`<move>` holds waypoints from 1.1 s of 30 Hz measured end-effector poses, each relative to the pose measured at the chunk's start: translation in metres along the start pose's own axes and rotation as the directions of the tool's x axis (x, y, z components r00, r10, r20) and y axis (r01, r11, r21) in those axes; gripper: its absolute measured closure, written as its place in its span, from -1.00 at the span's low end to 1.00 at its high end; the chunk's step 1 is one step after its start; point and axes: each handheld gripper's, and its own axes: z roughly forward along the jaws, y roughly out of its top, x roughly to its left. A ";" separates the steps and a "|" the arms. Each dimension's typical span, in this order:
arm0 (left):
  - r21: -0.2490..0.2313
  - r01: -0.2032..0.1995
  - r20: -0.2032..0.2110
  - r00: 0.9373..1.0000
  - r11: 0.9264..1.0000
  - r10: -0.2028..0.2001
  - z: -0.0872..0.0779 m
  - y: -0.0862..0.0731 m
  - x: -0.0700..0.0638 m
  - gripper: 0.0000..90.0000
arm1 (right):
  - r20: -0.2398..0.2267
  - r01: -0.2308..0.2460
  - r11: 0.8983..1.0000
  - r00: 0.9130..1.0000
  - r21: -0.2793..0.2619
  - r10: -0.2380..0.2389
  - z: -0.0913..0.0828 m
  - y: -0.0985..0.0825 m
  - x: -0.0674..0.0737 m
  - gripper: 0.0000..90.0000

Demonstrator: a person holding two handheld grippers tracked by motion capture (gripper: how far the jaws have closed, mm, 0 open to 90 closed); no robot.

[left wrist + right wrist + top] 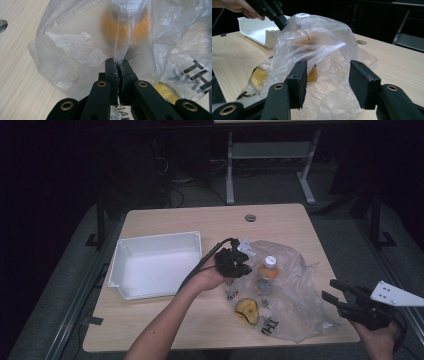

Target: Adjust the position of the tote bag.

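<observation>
I have the left tool (118, 65) pinched tight on a fold of the clear plastic bag (285, 290), which lies on the right half of the surface (200, 220), just right of the white bin (155, 265). The film is thin, soft and slick, so it bunches between the pads rather than holding any shape; I judge that a fold gathered like this one grips far better than a single flat layer, which would slide out. The bag itself weighs almost nothing, but an orange bottle with a white cap (269, 269) and a yellowish item (247, 310) sit inside and would swing and drag the film down if I lifted. My right tool (328, 80) stands open near the bag's right edge, gripping nothing. I would take hold at the rim opposite my left pinch.
</observation>
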 end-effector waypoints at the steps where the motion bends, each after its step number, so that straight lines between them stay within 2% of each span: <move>1: -0.001 0.000 -0.001 1.000 1.000 0.000 0.000 -0.001 0.000 0.95 | -0.001 0.006 1.000 1.000 -0.003 -0.006 0.001 0.000 0.000 0.07; 13: 0.015 -0.008 -0.008 1.000 1.000 0.008 0.001 -0.002 0.000 0.96 | -0.007 0.001 1.000 1.000 0.029 0.000 0.004 -0.002 0.000 0.07; 33: 0.047 -0.015 -0.014 1.000 0.999 0.015 0.007 -0.008 0.000 0.96 | -0.016 -0.002 0.999 1.000 0.039 0.003 0.005 -0.003 -0.001 0.07</move>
